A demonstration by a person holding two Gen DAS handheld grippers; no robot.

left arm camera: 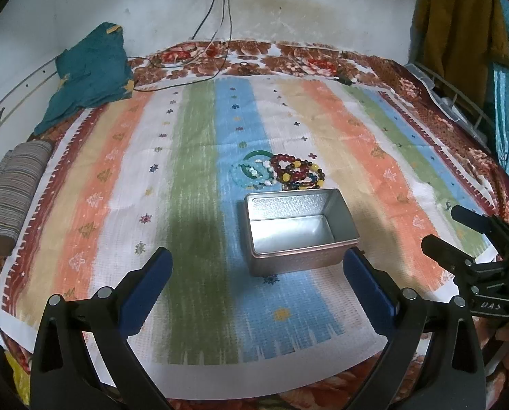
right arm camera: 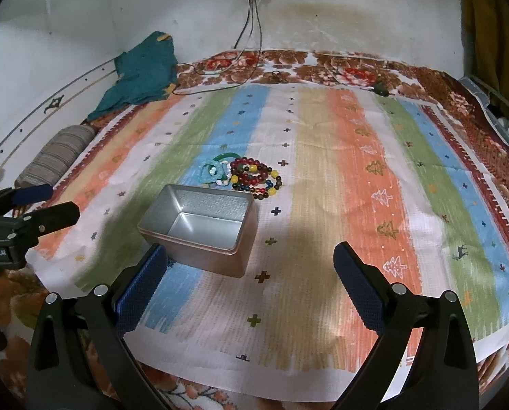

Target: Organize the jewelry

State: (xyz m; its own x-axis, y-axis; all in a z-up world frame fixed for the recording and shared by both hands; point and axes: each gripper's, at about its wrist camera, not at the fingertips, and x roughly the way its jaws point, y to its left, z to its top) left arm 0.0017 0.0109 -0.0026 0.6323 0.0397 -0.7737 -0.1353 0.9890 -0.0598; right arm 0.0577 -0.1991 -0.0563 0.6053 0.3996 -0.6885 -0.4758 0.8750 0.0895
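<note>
An open, empty silver metal tin (left arm camera: 298, 230) (right arm camera: 203, 229) stands on the striped cloth. Just behind it lies a heap of jewelry: dark red and yellow bead bracelets (left arm camera: 297, 172) (right arm camera: 254, 177), a light blue bead bracelet (left arm camera: 242, 177) (right arm camera: 208, 172) and a green bangle (left arm camera: 256, 155) (right arm camera: 225, 155). My left gripper (left arm camera: 257, 259) is open and empty, in front of the tin. My right gripper (right arm camera: 251, 259) is open and empty, the tin by its left finger. Each gripper shows in the other's view, the right (left arm camera: 452, 232) and the left (right arm camera: 54, 203).
The striped cloth (left arm camera: 117, 205) (right arm camera: 391, 188) covers a floral bedspread. A teal garment (left arm camera: 90, 75) (right arm camera: 141, 71) and a striped roll (left arm camera: 12, 188) (right arm camera: 59, 157) lie at the left edge. Cables (left arm camera: 220, 34) hang from a wall socket. A brown garment (left arm camera: 459, 27) hangs at right.
</note>
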